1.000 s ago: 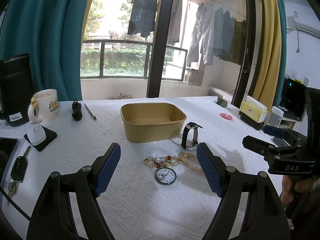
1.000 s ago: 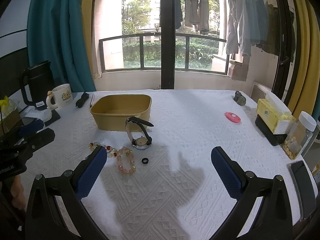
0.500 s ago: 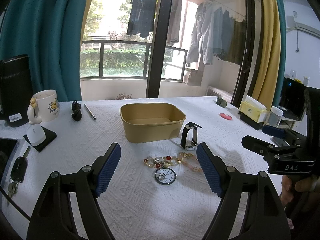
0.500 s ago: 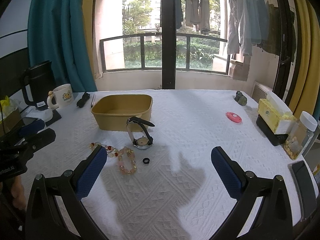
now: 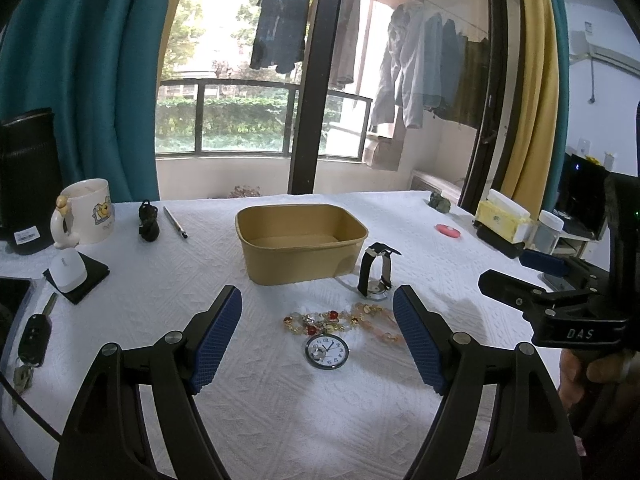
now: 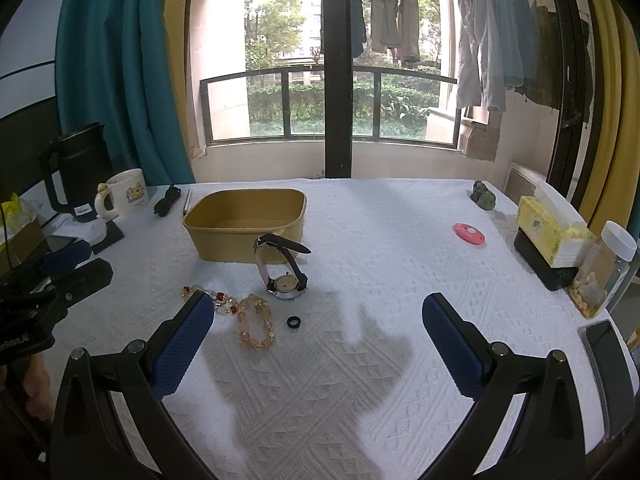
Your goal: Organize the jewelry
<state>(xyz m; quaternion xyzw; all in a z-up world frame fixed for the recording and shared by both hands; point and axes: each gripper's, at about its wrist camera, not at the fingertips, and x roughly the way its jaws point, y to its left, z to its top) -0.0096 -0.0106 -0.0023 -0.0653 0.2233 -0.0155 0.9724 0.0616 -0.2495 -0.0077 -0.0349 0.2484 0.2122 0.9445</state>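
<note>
White-clothed tabletop [image 5: 168,280] with tan box [image 5: 301,242] at centre, empty. Left tool [image 5: 318,338] and right tool [image 6: 316,334] both open, holding nothing, poised above the jewelry as a second ago; the view has barely shifted. Strapped wristwatch [image 6: 282,266] stands just beside the box; bead bracelets [image 5: 344,320], strapless watch face [image 5: 326,351] and small black ring [image 6: 293,322] lie nearer.

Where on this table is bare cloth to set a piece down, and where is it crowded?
Bare: the wide stretch between the wristwatch and the pink disc, and the near cloth ahead of the right gripper. Crowded: the bracelets, small black ring and pocket watch clustered just in front of the tan box.
</note>
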